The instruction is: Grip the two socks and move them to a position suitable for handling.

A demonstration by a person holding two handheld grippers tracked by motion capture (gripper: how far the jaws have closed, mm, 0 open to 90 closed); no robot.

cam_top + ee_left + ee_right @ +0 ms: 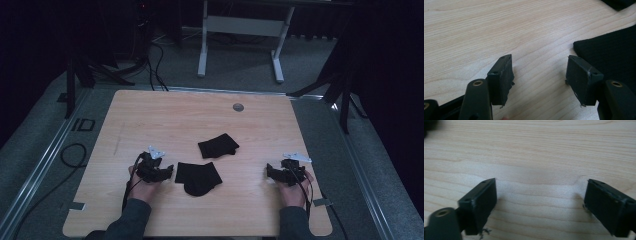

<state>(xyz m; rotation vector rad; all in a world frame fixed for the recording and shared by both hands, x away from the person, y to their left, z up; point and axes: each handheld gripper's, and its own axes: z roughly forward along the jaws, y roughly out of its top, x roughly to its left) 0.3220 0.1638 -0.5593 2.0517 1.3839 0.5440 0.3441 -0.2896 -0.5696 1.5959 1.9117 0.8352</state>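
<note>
- The far cloth [617,3] is cut off at the top edge of the left gripper view; the room around the table [150,115] is too dark to be made out.
- The left gripper [169,172] is held low, jaws apart and empty, just beside the near cloth [198,177].
- The right gripper [270,172] is held low, well apart from both cloths, jaws spread over bare wood.

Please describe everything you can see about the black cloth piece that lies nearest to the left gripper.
The near cloth is black and looks like soft knit fabric with fine ribs, perhaps a folded sock. It lies flat on the wooden table, squarish with a rounded bulge at its near edge. The left gripper points at its left edge with open jaws, close beside it but not gripping it. A second cloth lies just beyond, apart from it.
</note>
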